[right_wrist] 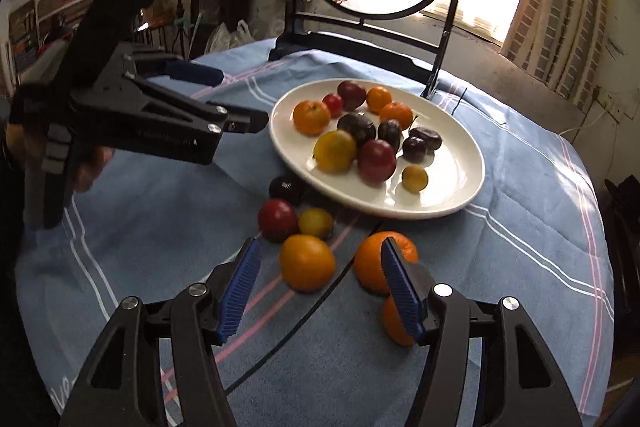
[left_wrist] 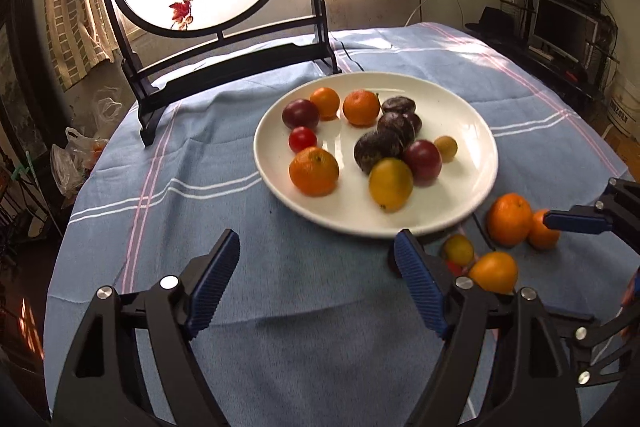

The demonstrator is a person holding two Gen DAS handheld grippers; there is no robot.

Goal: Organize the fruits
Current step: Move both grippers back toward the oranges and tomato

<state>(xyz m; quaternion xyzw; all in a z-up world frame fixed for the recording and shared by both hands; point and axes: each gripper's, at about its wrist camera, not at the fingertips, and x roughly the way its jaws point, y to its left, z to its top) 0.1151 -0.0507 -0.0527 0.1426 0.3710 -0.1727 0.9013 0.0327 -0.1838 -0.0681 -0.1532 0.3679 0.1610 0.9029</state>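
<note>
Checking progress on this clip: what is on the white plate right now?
On the white plate: three oranges, dark plums, two red plums, a small red fruit and two yellow ones. Whatever lies behind the plum cluster is covered.

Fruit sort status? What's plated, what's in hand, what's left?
Mostly done: the white plate already holds about eleven fruits. Nothing is in hand; the left gripper and right gripper are both open and empty. Left on the blue tablecloth: six fruits, including a dark plum, a red plum, a small yellow fruit and three oranges, the nearest ahead of the right gripper.
</note>
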